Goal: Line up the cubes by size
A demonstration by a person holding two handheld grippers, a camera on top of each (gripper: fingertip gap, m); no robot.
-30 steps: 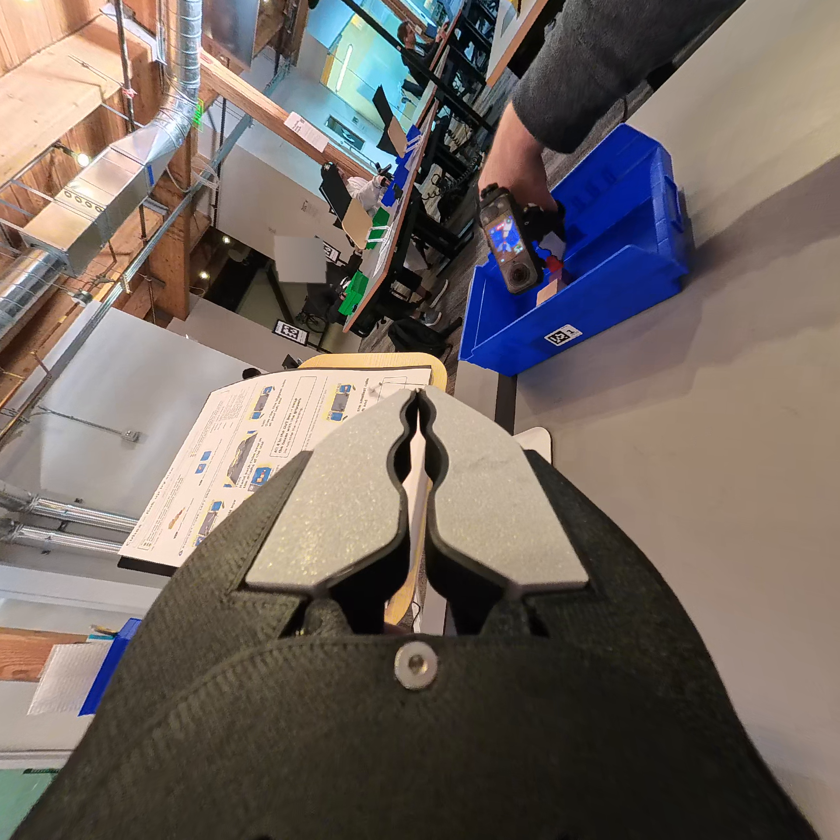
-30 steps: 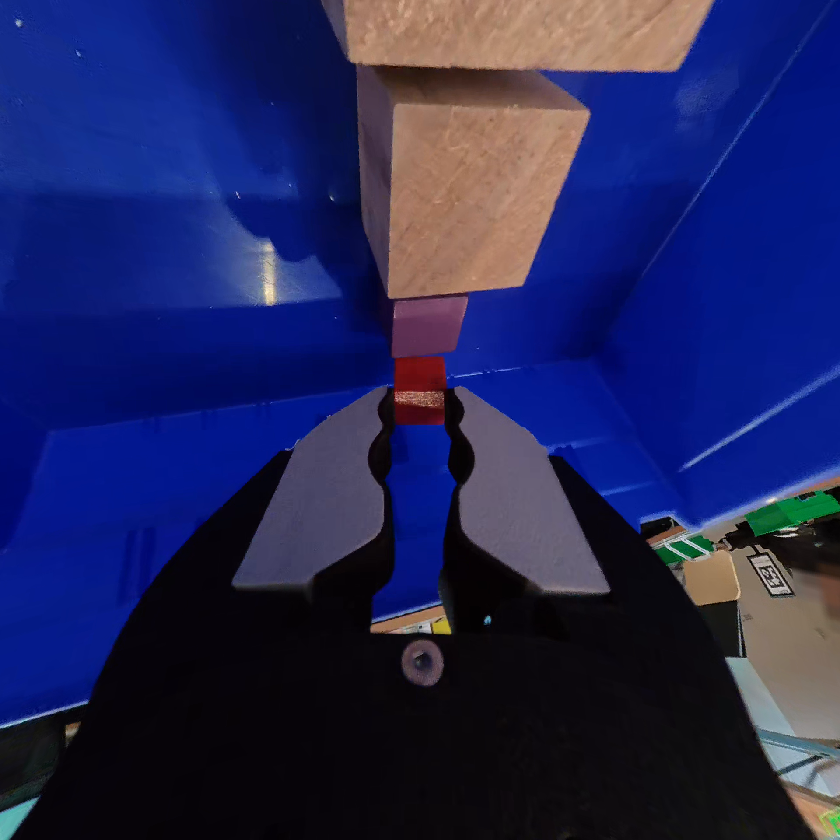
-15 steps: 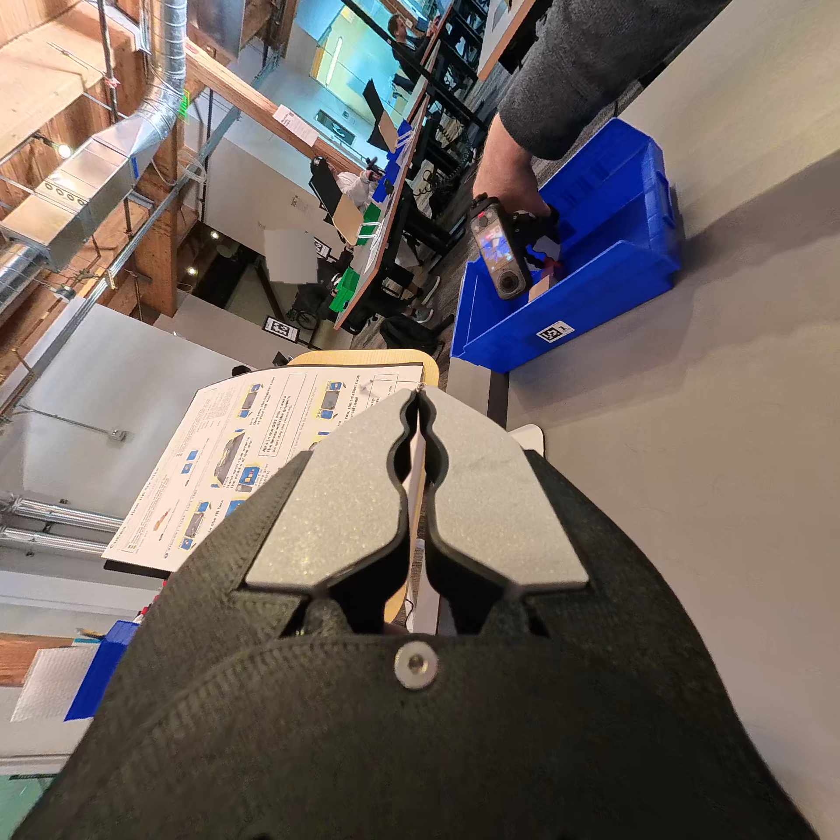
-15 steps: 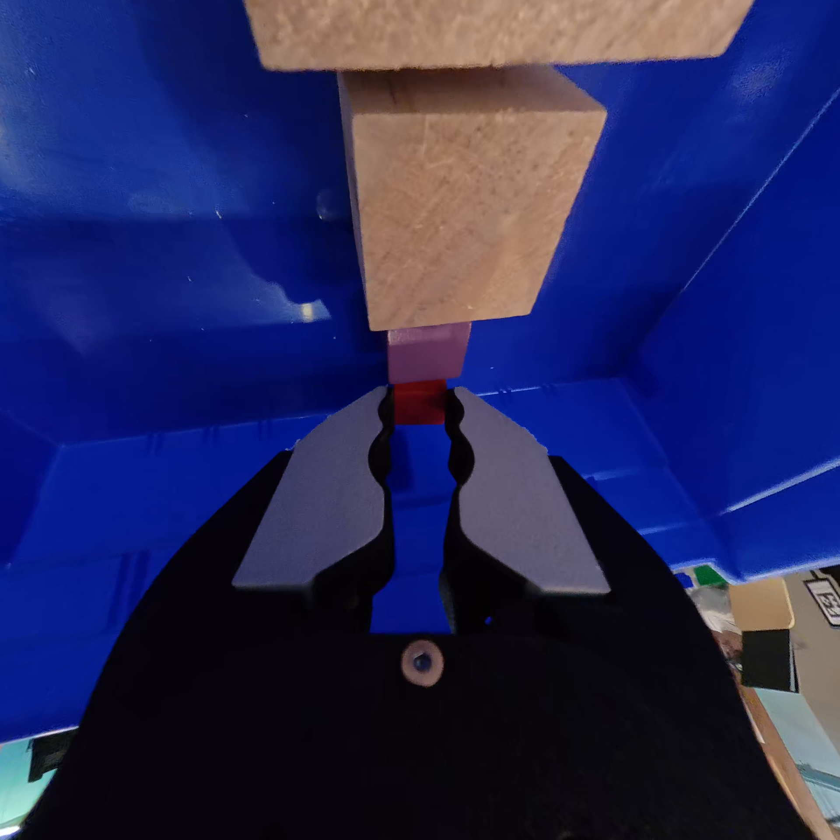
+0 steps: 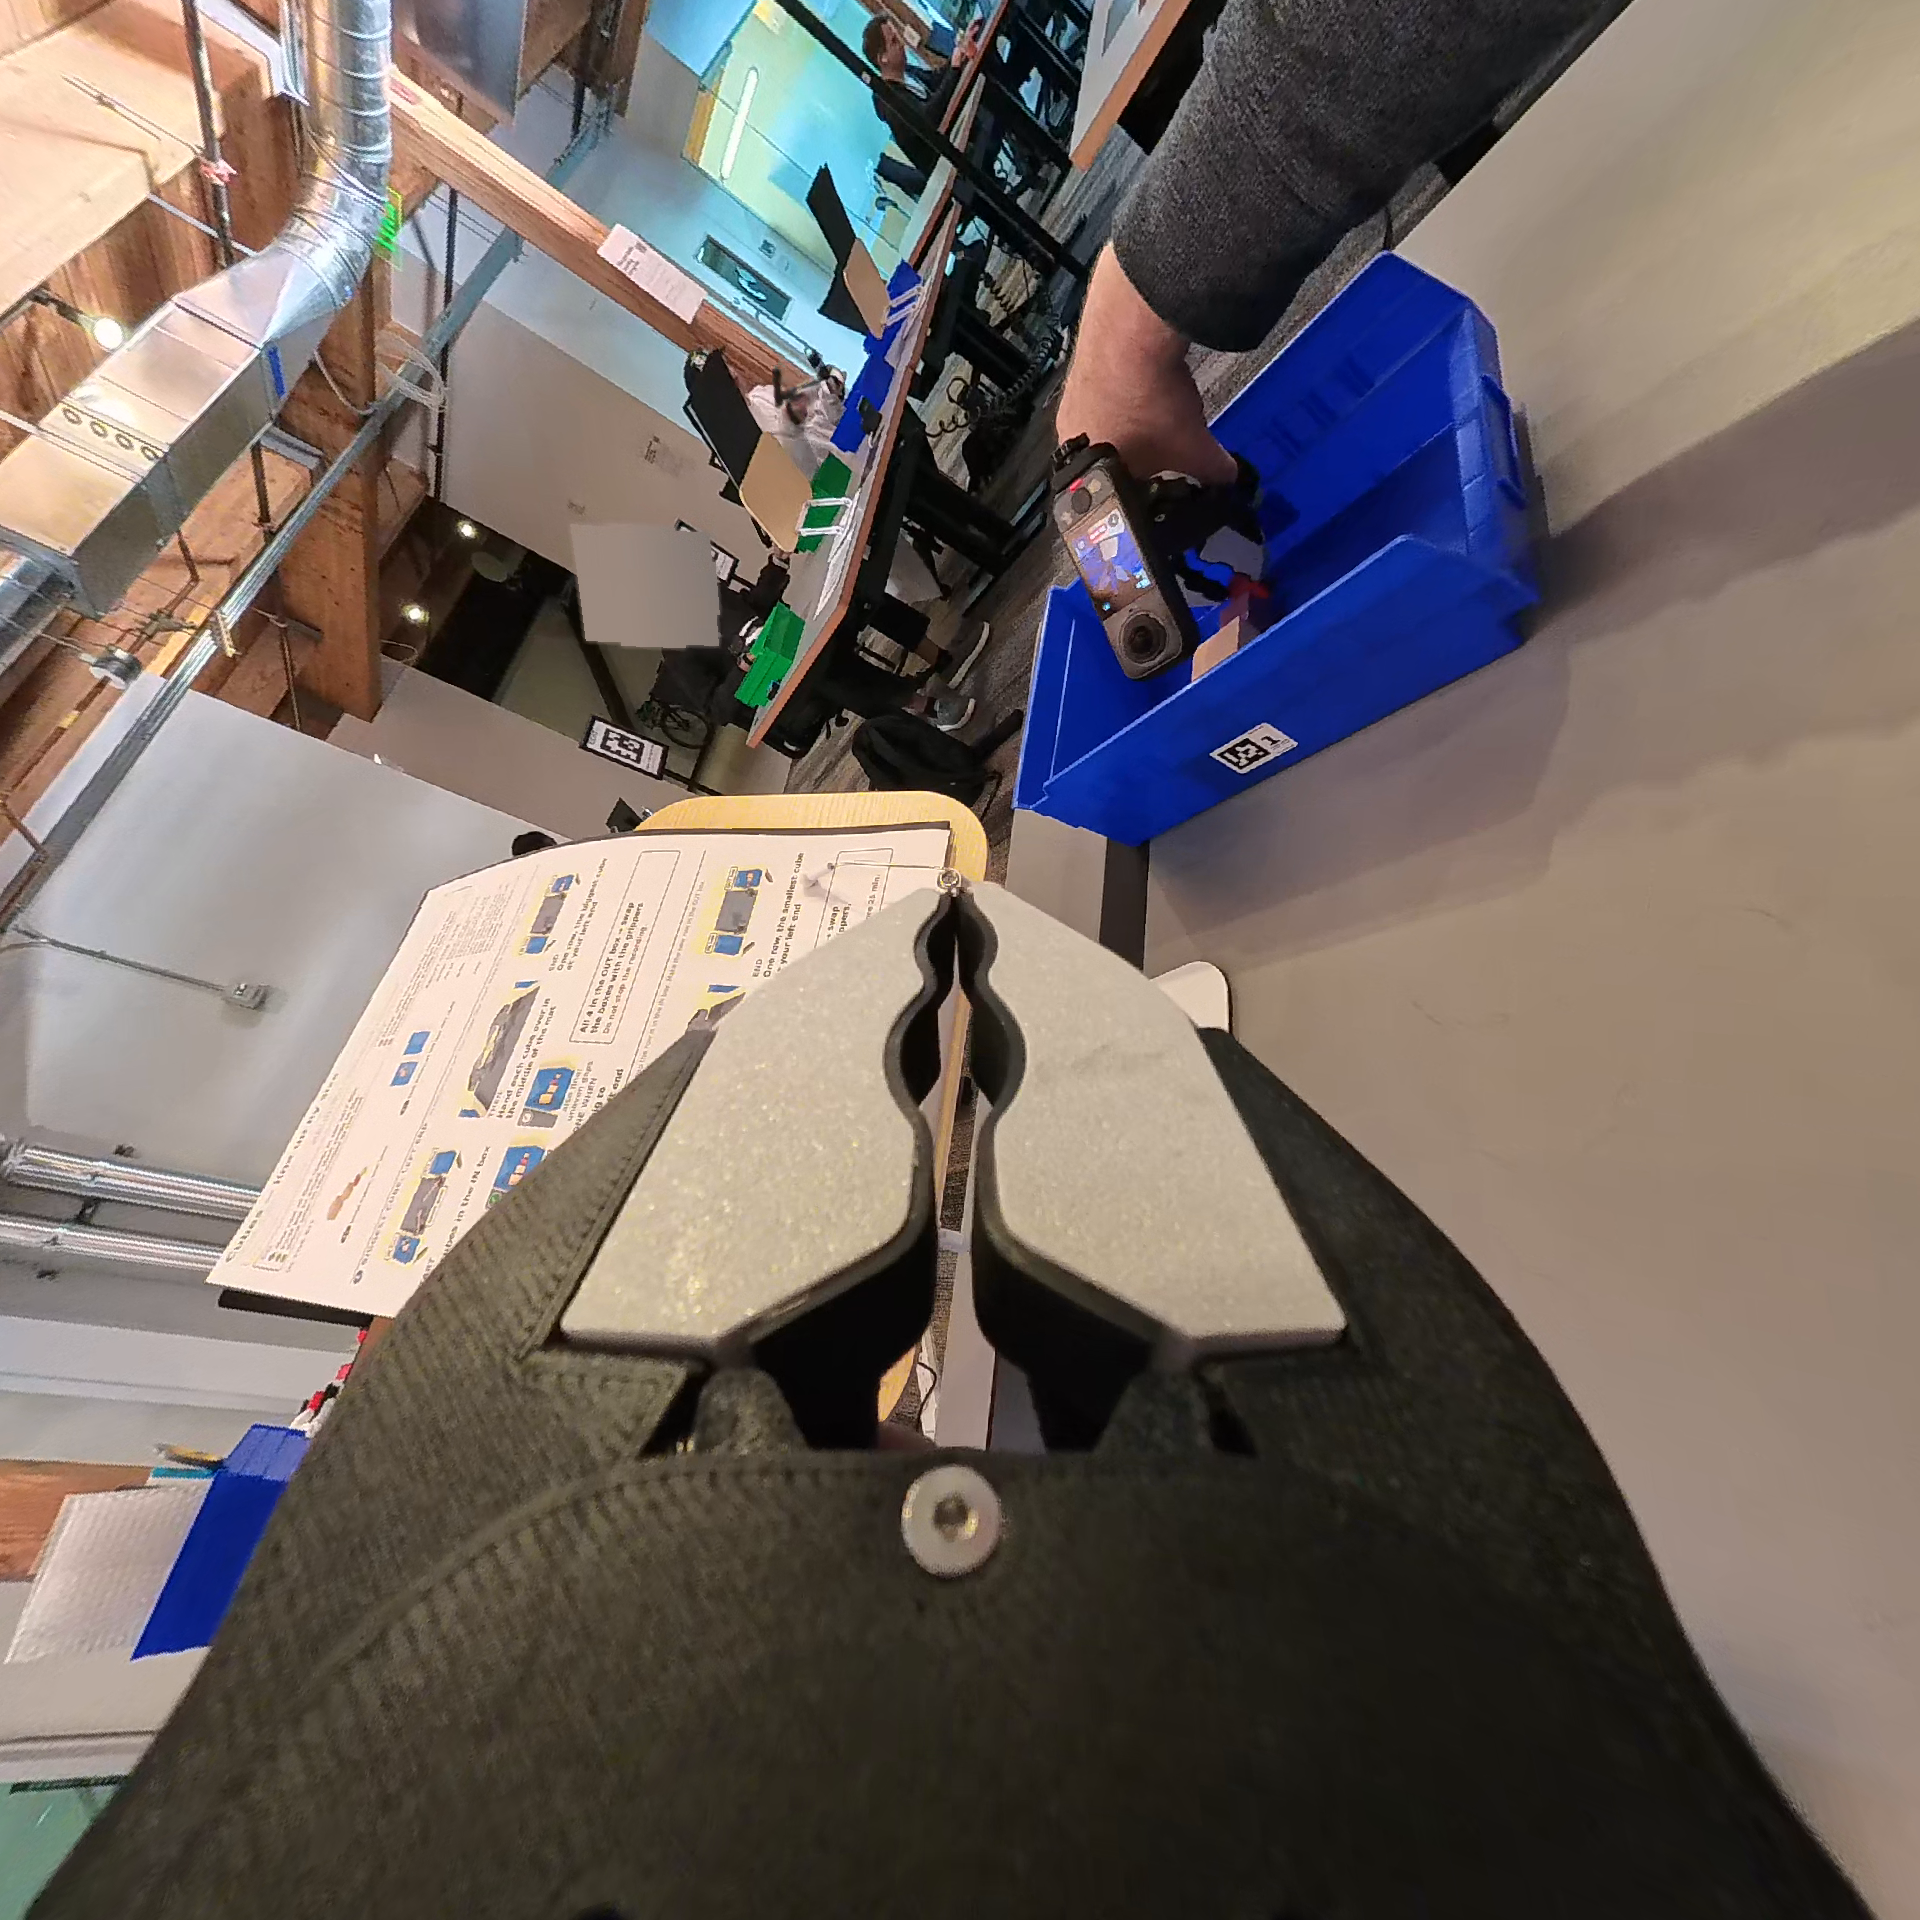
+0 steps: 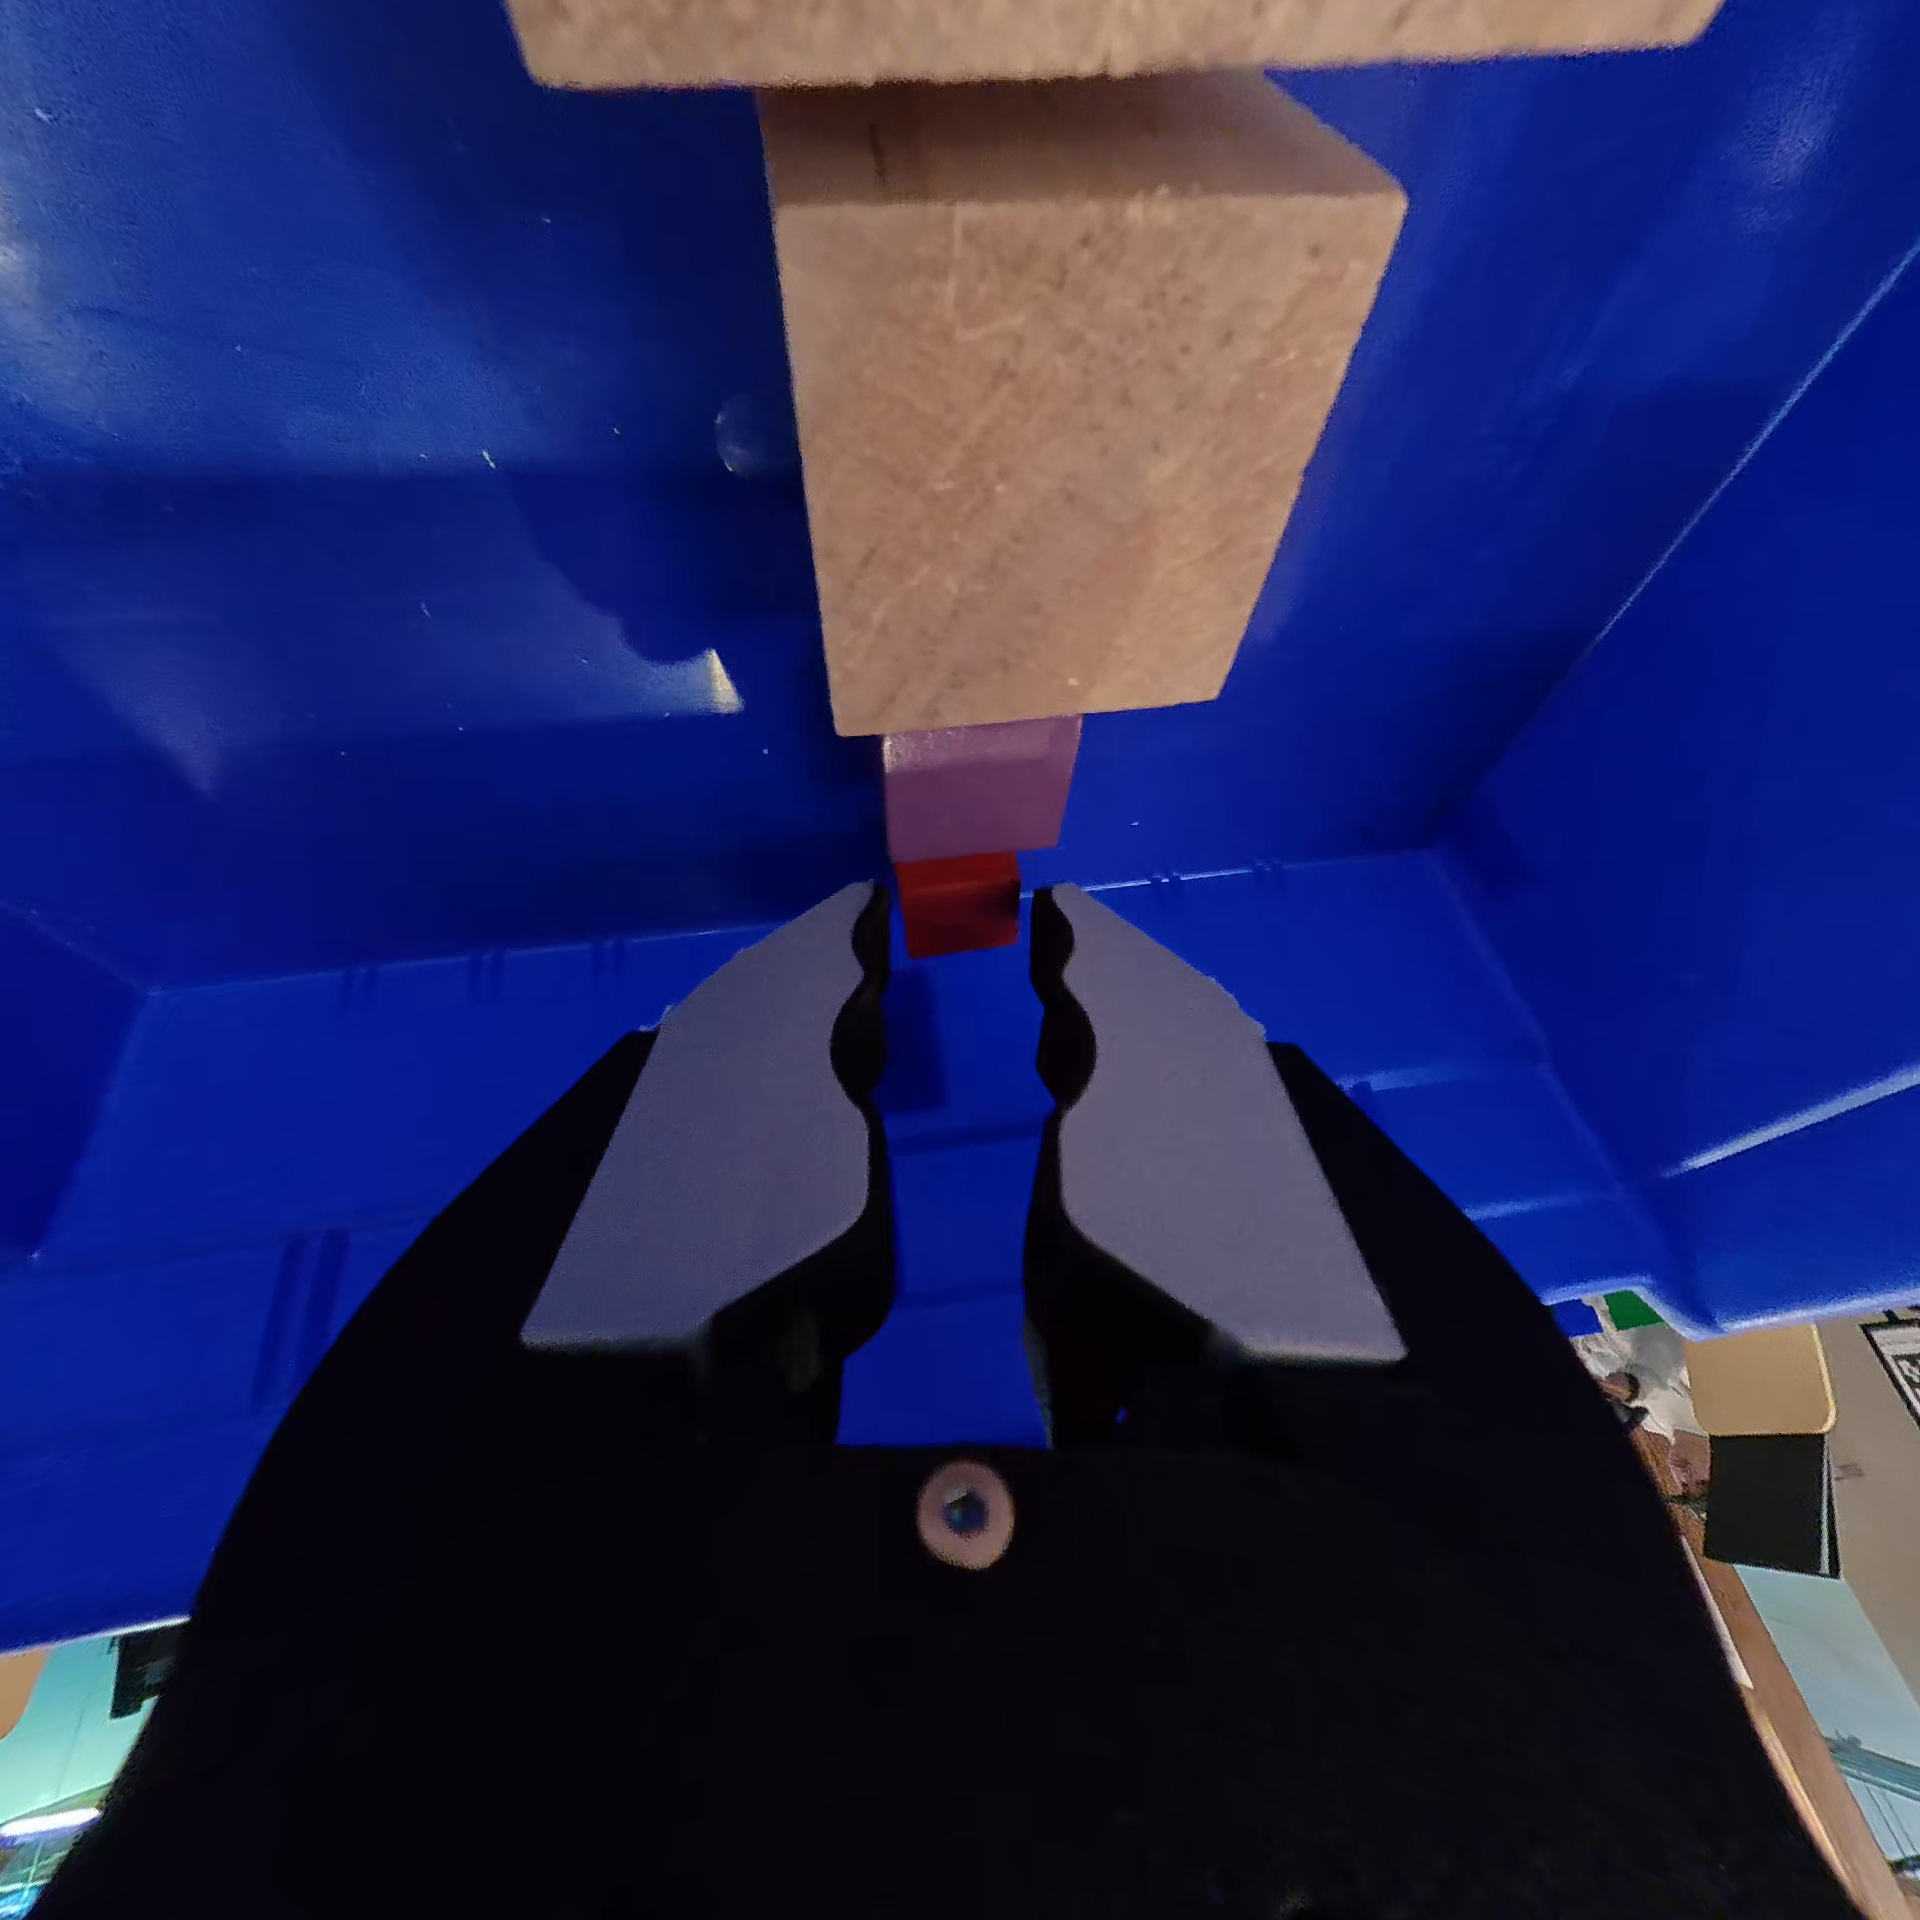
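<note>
Grey and smooth, the bench (image 5: 1558, 1039) carries a deep blue plastic bin (image 5: 1351, 665) at its far edge, with an open workshop of wooden beams and silver ducting beyond. Inside that bin, cubes stand in a row along the floor: a small red cube (image 6: 956, 914) nearest, touching a larger purple cube (image 6: 977, 790), then a big plain wooden cube (image 6: 1049, 447), and past it a still bigger wooden block (image 6: 1091, 36) cut off by the top edge. The right claw (image 6: 956, 904) reaches into the bin, a person's hand (image 5: 1143, 416) gripping its handle; its grey fingers (image 6: 769, 1091) are spread either side of the red cube, a sliver of blue showing between the right tip and the cube, so nothing is pinched. The left claw (image 5: 954, 904) hangs off the bench's near side with its tips pressed together on nothing, above a printed instruction sheet (image 5: 520, 1039) lying on a pale wooden chair (image 5: 831, 810).
</note>
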